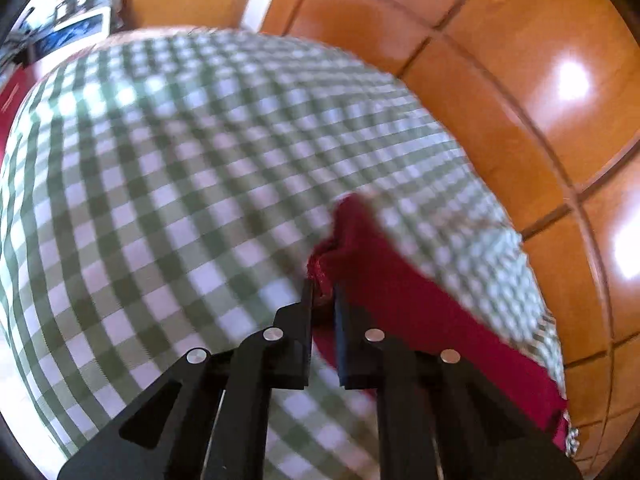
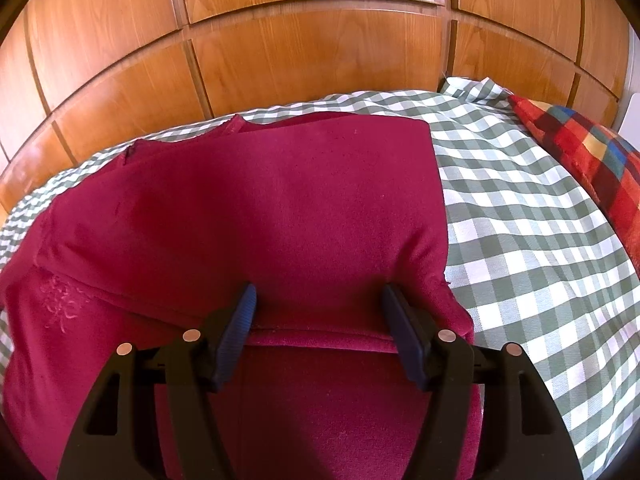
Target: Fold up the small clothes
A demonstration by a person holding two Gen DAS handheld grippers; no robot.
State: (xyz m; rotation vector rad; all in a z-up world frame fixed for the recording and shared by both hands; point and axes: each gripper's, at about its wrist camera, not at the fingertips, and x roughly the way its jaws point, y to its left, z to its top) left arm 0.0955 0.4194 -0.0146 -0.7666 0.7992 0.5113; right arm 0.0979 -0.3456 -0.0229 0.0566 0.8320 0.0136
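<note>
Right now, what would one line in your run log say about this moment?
task: fold small clothes | left gripper: shut on red garment edge | right gripper: open over garment | surface: checked cloth

Left tongs (image 1: 323,292) pinching red garment (image 1: 384,280)

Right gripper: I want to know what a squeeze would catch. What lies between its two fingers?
In the right wrist view, the open right gripper straddles only the red garment, a folded edge crossing between its fingers; nothing else lies there.
</note>
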